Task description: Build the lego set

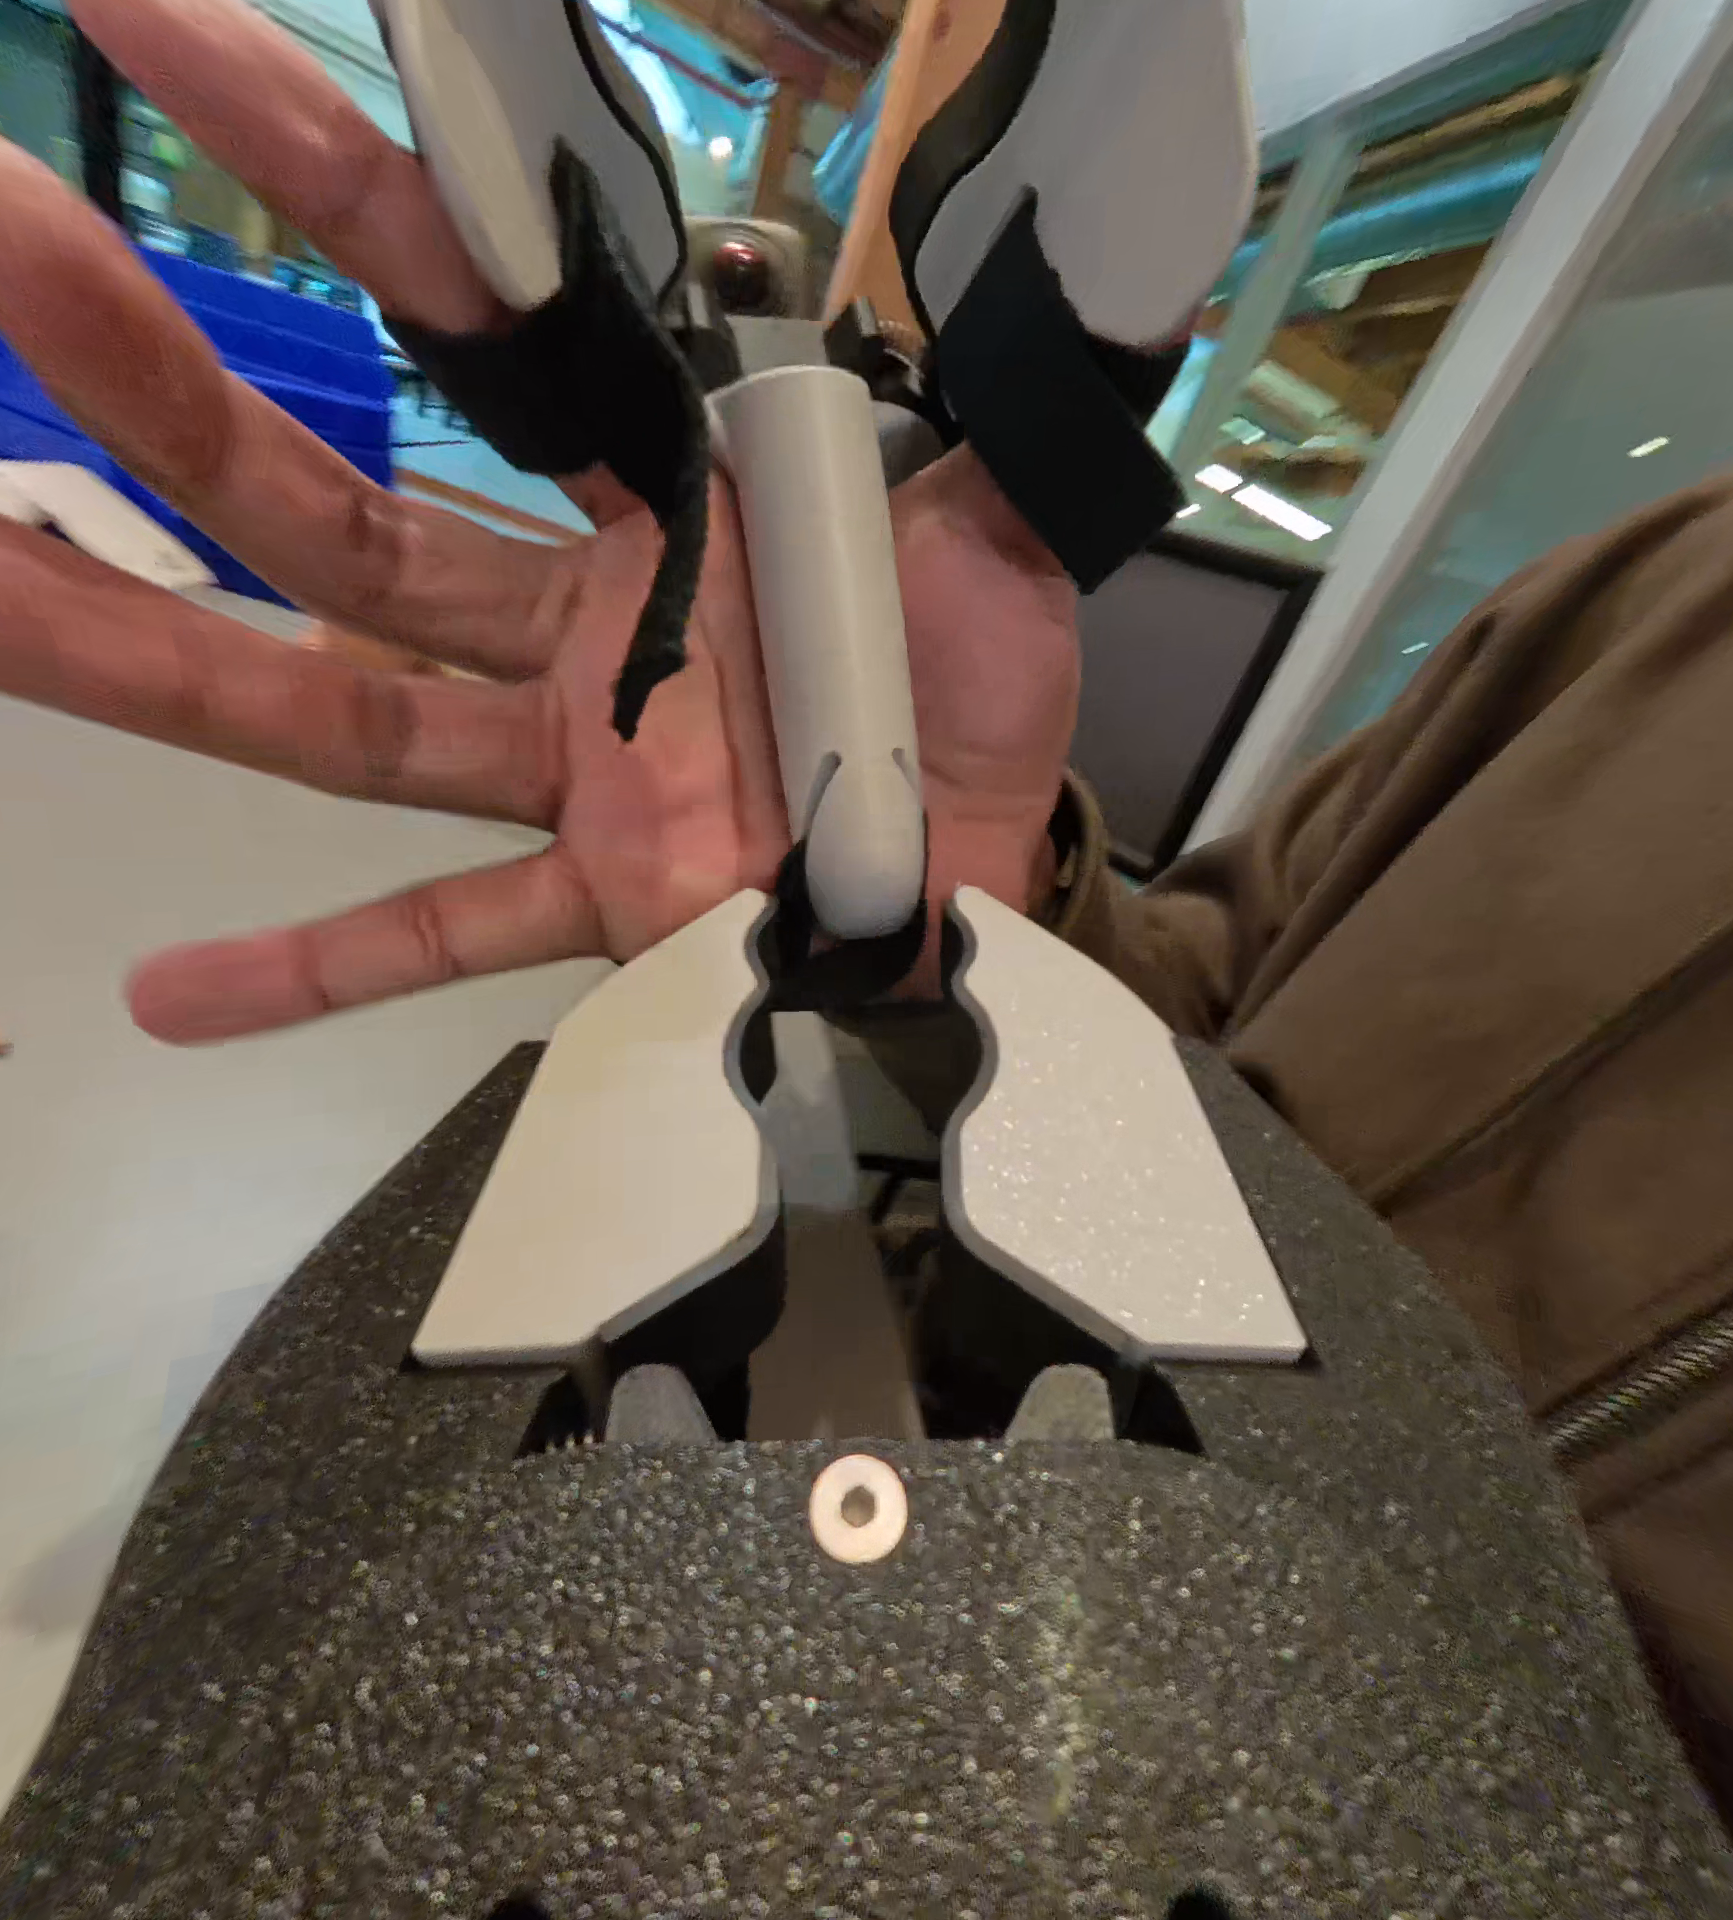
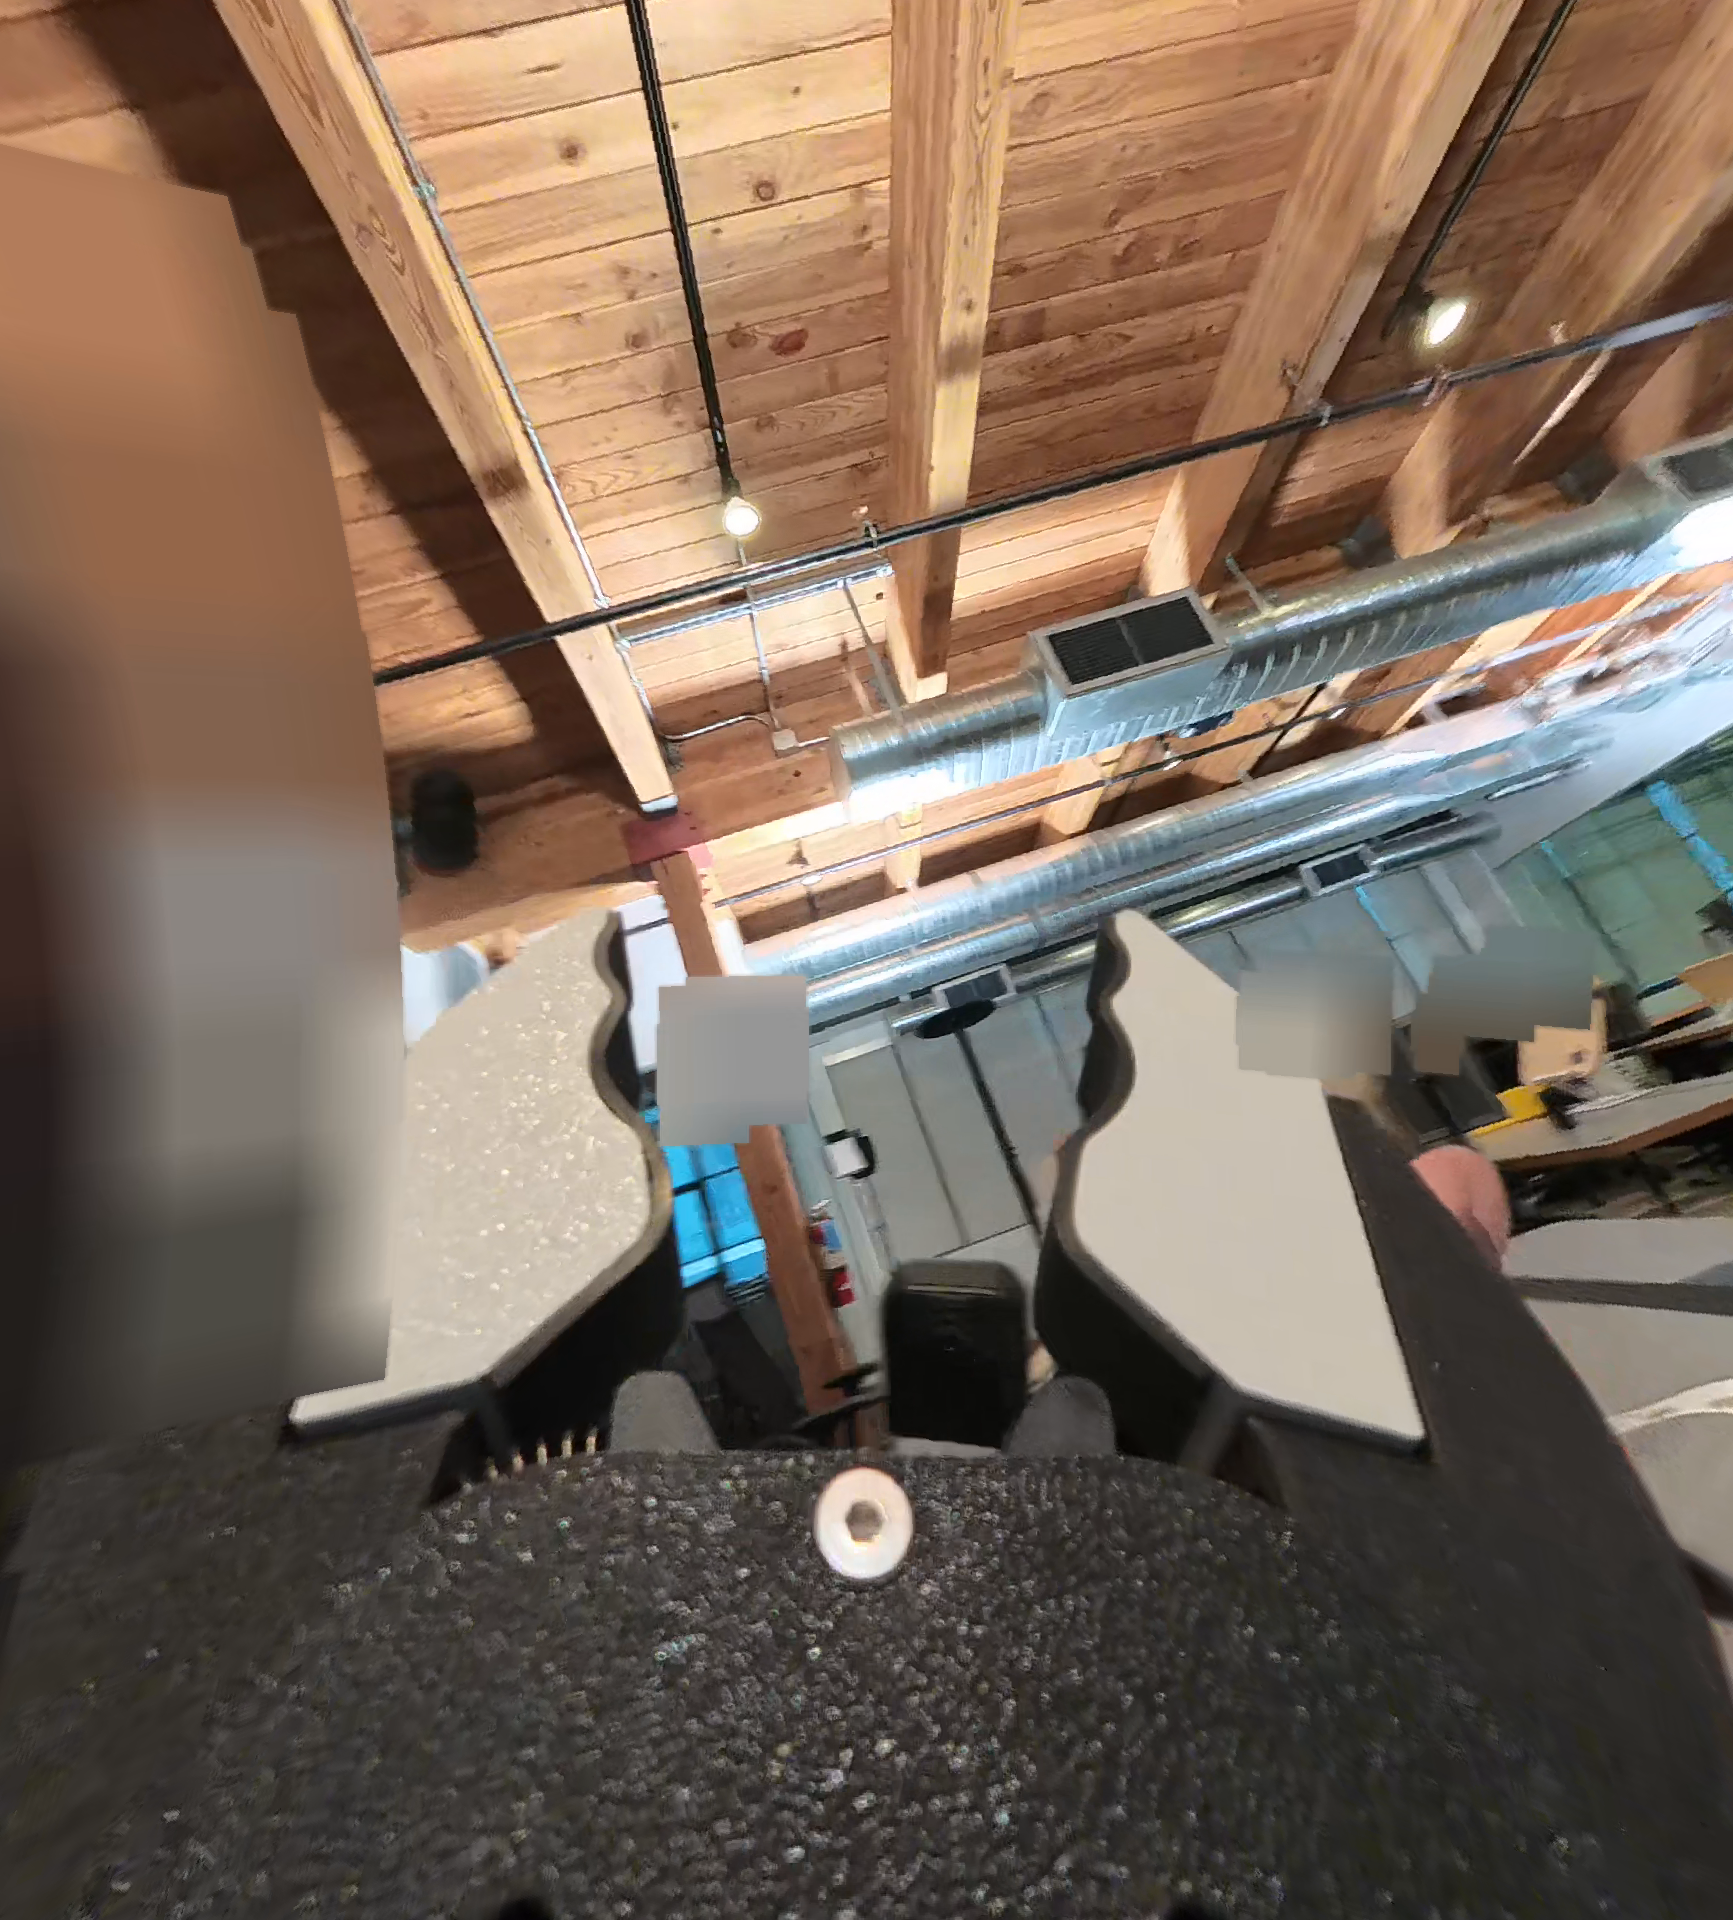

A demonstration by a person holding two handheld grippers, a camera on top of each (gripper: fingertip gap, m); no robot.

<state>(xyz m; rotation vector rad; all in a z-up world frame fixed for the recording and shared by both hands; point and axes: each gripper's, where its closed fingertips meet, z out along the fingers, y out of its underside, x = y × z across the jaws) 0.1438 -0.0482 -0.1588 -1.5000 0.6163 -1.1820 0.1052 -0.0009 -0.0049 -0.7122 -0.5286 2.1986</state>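
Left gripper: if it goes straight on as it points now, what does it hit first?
The left gripper points at the grey handle of the other gripper, lying in an open hand. Its black strap already sits between the nearly closed fingertips. Depth is unclear.

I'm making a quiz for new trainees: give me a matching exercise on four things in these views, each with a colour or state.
Things:
1. right hand-held gripper
2. sleeve
3. bin
4. handle

Colour or state:
a. blue
b. grey
c. open
d. brown

Pairs: 1-c, 2-d, 3-a, 4-b
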